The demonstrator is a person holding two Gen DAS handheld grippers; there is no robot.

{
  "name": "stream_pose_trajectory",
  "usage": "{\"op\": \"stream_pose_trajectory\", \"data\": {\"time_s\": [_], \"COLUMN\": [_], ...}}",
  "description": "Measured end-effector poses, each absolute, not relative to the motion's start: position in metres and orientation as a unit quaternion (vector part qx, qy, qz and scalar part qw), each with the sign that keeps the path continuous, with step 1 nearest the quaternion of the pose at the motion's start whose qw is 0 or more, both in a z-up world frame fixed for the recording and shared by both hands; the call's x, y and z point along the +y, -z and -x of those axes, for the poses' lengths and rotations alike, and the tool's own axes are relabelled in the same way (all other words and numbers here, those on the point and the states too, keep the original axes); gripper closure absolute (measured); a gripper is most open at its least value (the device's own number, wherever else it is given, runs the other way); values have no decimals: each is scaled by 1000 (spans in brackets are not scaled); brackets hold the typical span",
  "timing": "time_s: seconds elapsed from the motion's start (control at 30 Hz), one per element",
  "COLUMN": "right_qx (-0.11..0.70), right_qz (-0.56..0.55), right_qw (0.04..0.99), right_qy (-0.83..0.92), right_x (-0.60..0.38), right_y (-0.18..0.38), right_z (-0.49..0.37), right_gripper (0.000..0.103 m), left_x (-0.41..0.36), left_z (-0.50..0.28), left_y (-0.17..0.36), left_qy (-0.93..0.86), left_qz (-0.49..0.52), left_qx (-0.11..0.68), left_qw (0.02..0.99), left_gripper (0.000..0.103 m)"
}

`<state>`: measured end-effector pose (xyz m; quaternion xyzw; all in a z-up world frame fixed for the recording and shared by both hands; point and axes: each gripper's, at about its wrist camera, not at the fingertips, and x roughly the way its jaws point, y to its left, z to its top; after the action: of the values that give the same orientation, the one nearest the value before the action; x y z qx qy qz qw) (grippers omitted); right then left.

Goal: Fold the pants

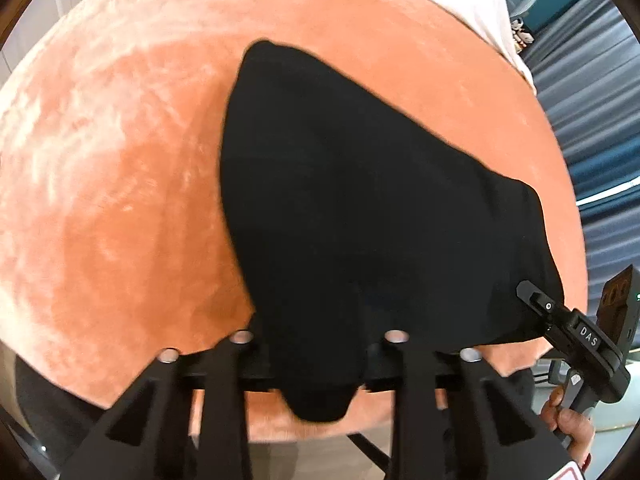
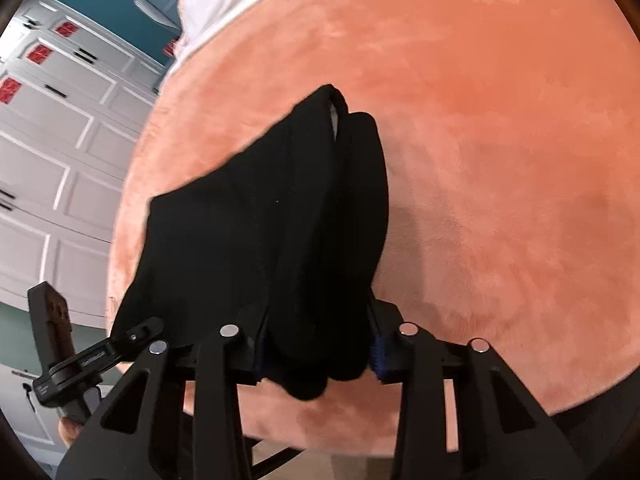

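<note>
Black pants (image 1: 360, 200) lie spread on a salmon velvet surface (image 1: 120, 200), with their near edge lifted. My left gripper (image 1: 320, 360) is shut on a fold of that near edge, which hangs down between its fingers. At the right of the left wrist view, my right gripper (image 1: 534, 296) pinches the pants' other near corner. In the right wrist view the pants (image 2: 240, 240) are bunched in thick folds. My right gripper (image 2: 320, 356) is shut on that bunch, and a blue pad (image 2: 378, 356) shows beside the cloth. My left gripper (image 2: 140, 330) holds the cloth at lower left.
White cloth (image 1: 460, 0) covers the far end of the velvet surface. Pleated grey-blue drapery (image 1: 592, 120) hangs beyond its right edge. White panelled cupboard doors (image 2: 48, 160) stand to the left in the right wrist view. A hand (image 1: 568, 420) grips the right gripper's handle.
</note>
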<state>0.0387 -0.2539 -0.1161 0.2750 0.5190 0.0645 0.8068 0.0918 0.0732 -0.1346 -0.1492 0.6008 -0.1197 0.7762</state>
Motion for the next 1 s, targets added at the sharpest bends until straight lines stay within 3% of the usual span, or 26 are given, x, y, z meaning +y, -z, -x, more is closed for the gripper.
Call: {"op": "stream_pose_trajectory", "data": {"time_s": [0.17,0.27,0.37,0.43,0.63,1.0], "right_qx": [542,543,516,498,456,496], "right_qz": [-240,-269,-246,-208,-134,-79], "right_qw": [804,795,821,842,879,847], "right_qy": [-55,-25,5,16,-37,-173], "right_x": [-253,-265,-271,-268,-225,-106], "right_y": [127,138,119,101,61,66], "right_z": [-31,-28,-23,-23,-33,-102], "right_gripper": [64,49,49,49,46,46], "left_x": [75,57,44,33,37,57], "left_z": [-85,-80,-78,-79,-77,-72], "left_y": [133,135,129,130,125,114], "left_qy": [119,86,68,48,33,-6], "left_qz": [143,78,36,16,54,-42], "left_qx": [619,615,604,602,590,558], "left_qw": [763,780,793,797,805,829], "left_gripper": [78,68,60,47,46,44]}}
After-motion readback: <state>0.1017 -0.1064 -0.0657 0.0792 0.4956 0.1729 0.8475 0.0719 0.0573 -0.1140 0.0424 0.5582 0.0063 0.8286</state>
